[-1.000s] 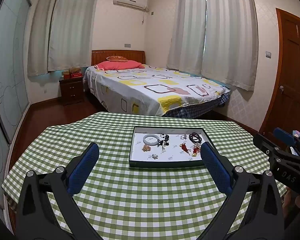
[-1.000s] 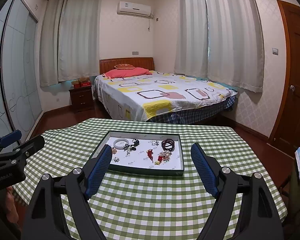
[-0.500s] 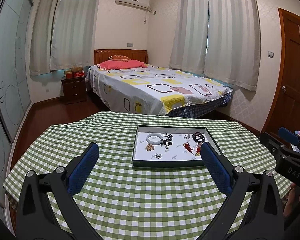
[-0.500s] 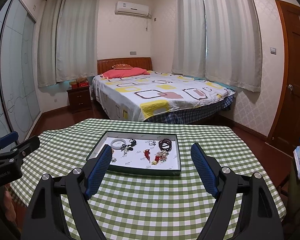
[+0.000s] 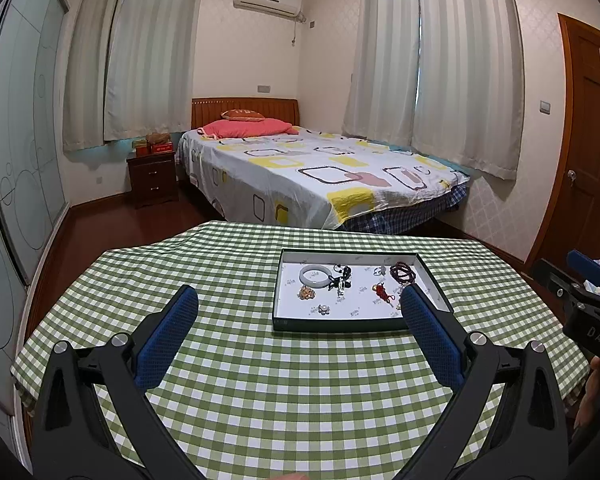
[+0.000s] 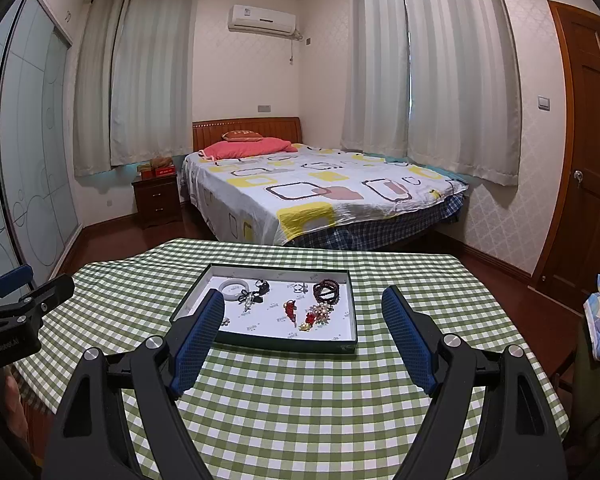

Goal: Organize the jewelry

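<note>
A dark-rimmed tray (image 5: 340,324) with a white floor lies on the checked table and also shows in the right wrist view (image 6: 284,346). It holds a white bangle (image 5: 315,275), a dark bead bracelet (image 5: 403,272), red charms (image 6: 291,309), a gold brooch (image 5: 306,293) and other small pieces. My left gripper (image 5: 299,300) is open and empty, above the table, short of the tray. My right gripper (image 6: 303,307) is open and empty, with the tray between its fingers in view. Each gripper shows at the edge of the other's view.
The table has a green-and-white checked cloth (image 5: 260,380). Behind it stand a bed (image 5: 308,172) and a dark nightstand (image 5: 153,178). A wooden door (image 5: 588,152) is at the right, glass wardrobe doors (image 5: 16,152) at the left.
Both views have shifted slightly: the tray sits a little further right and lower in the left view and nearer in the right view. Both grippers stay open.
</note>
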`<action>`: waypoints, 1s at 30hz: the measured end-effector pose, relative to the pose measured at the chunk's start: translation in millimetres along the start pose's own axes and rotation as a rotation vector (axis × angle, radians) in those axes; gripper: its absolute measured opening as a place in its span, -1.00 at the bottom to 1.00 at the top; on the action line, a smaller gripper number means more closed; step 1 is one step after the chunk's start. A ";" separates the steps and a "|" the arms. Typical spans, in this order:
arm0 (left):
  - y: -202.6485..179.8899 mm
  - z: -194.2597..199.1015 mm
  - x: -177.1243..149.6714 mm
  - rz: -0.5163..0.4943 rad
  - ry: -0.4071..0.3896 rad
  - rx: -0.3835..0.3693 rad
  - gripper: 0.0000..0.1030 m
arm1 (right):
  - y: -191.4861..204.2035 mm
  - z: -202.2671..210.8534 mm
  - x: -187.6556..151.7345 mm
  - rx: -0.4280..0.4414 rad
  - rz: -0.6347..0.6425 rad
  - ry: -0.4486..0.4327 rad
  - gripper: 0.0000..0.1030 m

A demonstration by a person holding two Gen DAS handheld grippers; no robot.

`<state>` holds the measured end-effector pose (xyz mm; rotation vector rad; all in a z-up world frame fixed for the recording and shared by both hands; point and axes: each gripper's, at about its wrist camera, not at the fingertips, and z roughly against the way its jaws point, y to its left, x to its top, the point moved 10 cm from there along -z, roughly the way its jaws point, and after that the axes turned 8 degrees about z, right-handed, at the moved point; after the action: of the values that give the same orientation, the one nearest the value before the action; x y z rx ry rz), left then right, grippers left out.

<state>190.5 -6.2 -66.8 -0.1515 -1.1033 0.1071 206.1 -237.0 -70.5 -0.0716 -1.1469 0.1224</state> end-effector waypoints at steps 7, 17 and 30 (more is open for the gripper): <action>-4.0 -2.3 -2.5 -0.009 0.007 -0.008 0.92 | 0.5 -3.1 -1.6 0.003 0.001 0.006 0.52; -4.8 -6.0 -4.9 0.005 0.015 -0.022 0.92 | 1.9 -5.9 -3.4 0.004 0.000 0.013 0.52; 0.5 -16.0 -9.0 0.014 0.037 -0.018 0.92 | 1.9 -11.6 -8.4 0.004 -0.005 0.025 0.52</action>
<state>200.8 -8.3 -81.9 -0.1764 -1.0666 0.1067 213.1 -236.1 -83.1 -0.0664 -1.1216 0.1188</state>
